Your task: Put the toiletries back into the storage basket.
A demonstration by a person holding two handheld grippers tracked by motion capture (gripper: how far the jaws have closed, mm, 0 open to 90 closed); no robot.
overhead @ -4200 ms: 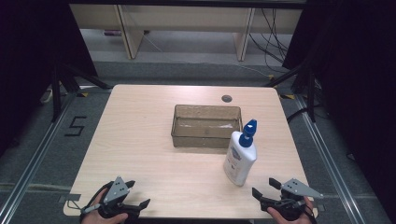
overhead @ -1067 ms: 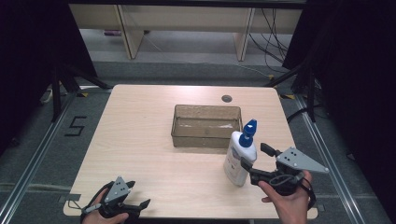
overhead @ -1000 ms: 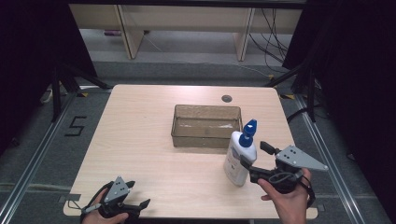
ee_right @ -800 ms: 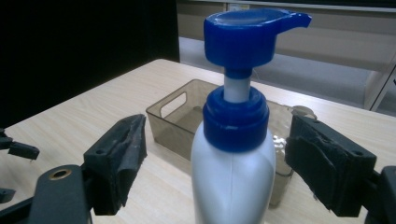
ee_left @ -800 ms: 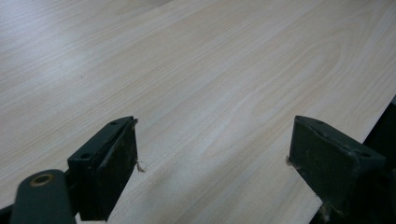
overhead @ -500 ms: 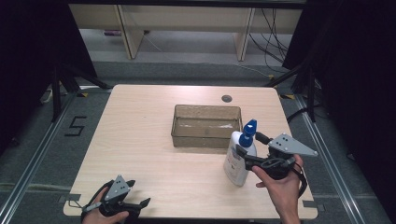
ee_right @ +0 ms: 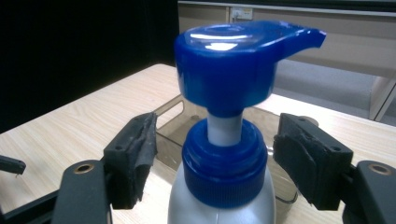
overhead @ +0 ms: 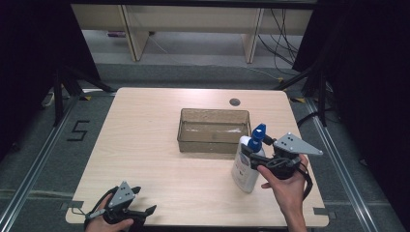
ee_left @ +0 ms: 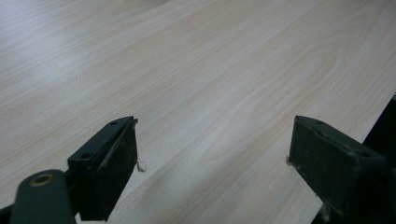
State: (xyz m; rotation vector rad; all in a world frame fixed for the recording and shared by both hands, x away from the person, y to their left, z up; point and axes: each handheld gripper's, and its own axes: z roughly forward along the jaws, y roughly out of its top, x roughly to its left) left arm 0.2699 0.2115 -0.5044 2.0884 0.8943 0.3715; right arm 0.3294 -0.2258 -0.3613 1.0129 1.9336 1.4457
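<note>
Since the earlier frame, the right hand-held gripper (overhead: 252, 153) has moved forward from the near edge of the surface (overhead: 145, 145) up to the bottle (overhead: 245, 166), and its jaws now stand on both sides of the blue collar. The left hand-held gripper (overhead: 145, 209) has stayed at the near left corner.

Nearest to the person, the left hand-held gripper (ee_left: 212, 154) hangs low over the bare wood, open, with nothing between its jaws. In its own view the right jaw reaches the edge of the surface.

Farther forward and to the right, the bottle stands upright on the surface, white with a blue pump head (overhead: 258, 133). In the right gripper view the right hand-held gripper (ee_right: 215, 149) is open around the bottle (ee_right: 219, 196): one pad is left of the collar (ee_right: 223, 170) and one is right of it, and a small gap shows on each side, so the pads are not touching it. The pump head (ee_right: 233, 60) is above the jaws, with its spout pointing to the right in that view.

Just behind the bottle is a clear brown bin (overhead: 213, 129), near the middle of the surface. Beyond the bin, close to the far edge, there is a small round hole (overhead: 235, 102) in the wood.
</note>
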